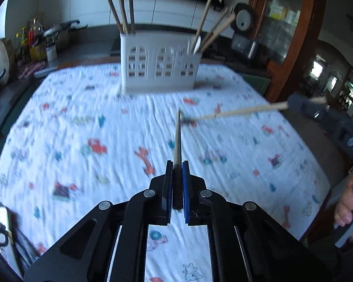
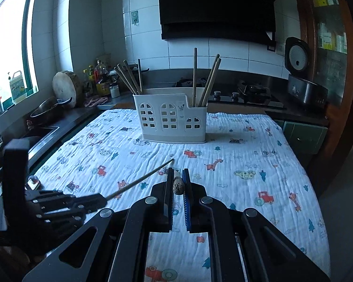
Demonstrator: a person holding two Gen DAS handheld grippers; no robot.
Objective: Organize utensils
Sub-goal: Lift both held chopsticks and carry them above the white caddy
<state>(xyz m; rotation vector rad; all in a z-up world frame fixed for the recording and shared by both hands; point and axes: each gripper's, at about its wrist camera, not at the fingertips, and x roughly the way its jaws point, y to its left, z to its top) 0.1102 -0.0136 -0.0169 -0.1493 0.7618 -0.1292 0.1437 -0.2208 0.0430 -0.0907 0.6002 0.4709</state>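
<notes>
A white utensil holder (image 1: 160, 63) (image 2: 170, 118) stands upright at the far side of the table, with several chopsticks in its left and right compartments. My left gripper (image 1: 177, 164) is shut on a chopstick (image 1: 177, 138) that points forward above the cloth. My right gripper (image 2: 177, 172) is shut on another chopstick, whose end (image 2: 178, 185) shows between the pads. In the left wrist view that chopstick (image 1: 242, 111) reaches in from the right, its tip near my left chopstick's tip. The left gripper and its chopstick (image 2: 141, 179) show at the right wrist view's lower left.
A white cloth with cartoon prints (image 1: 106, 129) (image 2: 223, 164) covers the table. A counter with bottles (image 2: 98, 80), a pan (image 2: 49, 109) and a sink lies to the left. A stove (image 2: 242, 94) and rice cooker (image 2: 298, 70) stand behind.
</notes>
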